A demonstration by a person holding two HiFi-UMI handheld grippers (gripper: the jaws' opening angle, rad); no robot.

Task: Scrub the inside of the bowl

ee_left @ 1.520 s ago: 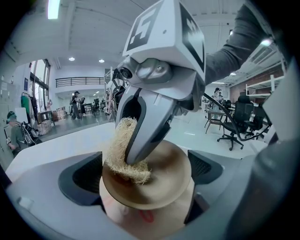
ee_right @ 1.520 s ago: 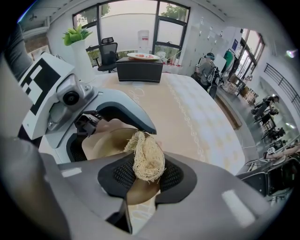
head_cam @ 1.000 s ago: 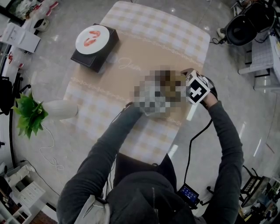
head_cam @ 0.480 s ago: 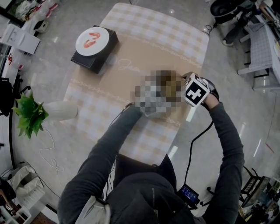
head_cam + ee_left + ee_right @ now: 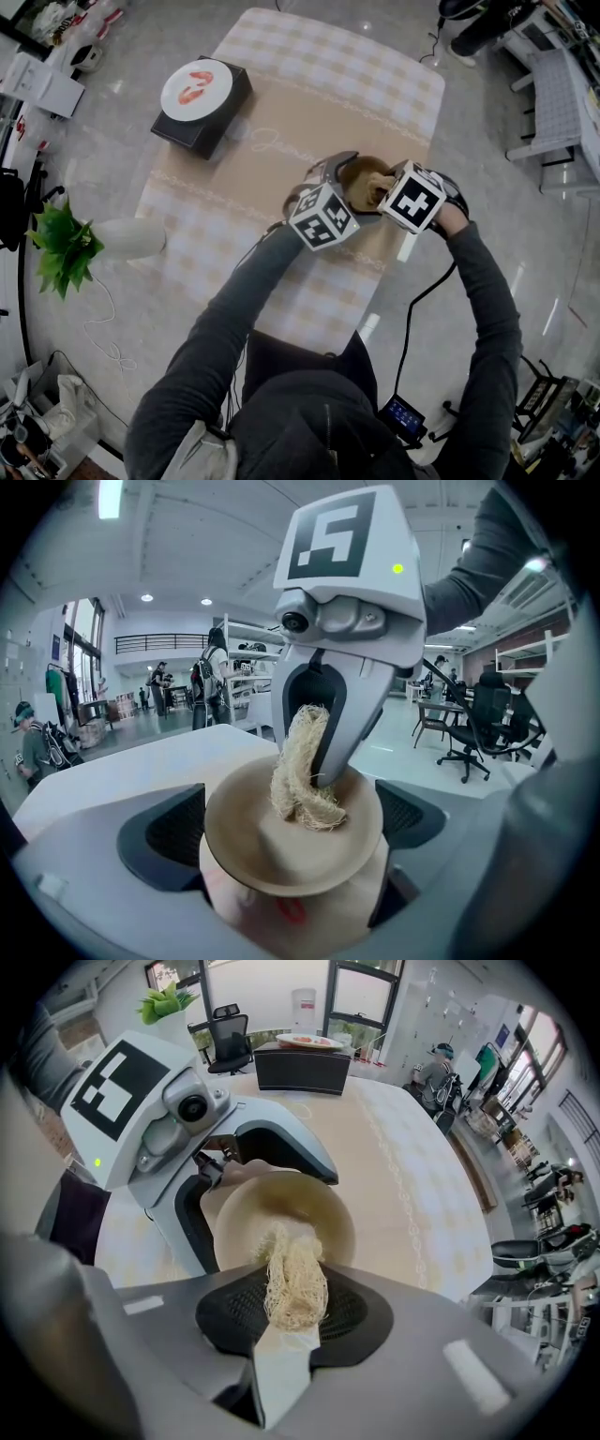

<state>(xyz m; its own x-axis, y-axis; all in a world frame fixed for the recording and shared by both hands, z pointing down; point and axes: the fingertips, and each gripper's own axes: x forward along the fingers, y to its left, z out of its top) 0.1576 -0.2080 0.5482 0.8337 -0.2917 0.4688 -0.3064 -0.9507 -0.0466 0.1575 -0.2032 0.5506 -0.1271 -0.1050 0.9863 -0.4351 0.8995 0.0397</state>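
Since 1.0 s ago: the right gripper [image 5: 319, 757] had crept slightly left, toward the bowl [image 5: 281, 1199]. Table [image 5: 309, 84] layout was unchanged.

Grip state:
- Left gripper [image 5: 292, 832]: jaws closed on the bowl's lower body, one pad on each side. Both pads were outside the wall.
- Right gripper: jaws pinched tight on the scrubber [image 5: 302, 771], a pale fibrous wad. About half of it stuck out past the tips.

Bowl position: held between the two grippers over the table's right-hand part, near the edge. It looked lifted clear of the cloth, but I couldn't confirm that. The mouth was tipped toward the right gripper.

Key relation:
- The scrubber's long axis ran along the right jaws and pointed into the bowl.
- Its tip touched the inner wall off-centre, on the side nearest the right gripper and just inside the rim.
- The bowl's centre and the far wall lay beyond the tip, toward the left gripper.
- My read: the stroke needed to push deeper and then sweep round. The right gripper was the only one placed to do it, since the left was busy holding.

Obstructions:
- Nothing stood between the scrubber and the inside of the bowl.
- The left jaws flanked the bowl from outside, so a wide sweep over the rim could have clipped them.
- The black box [image 5: 203, 94] with its plate sat well apart at the far left.
- The plant [image 5: 64, 246] was off the table.
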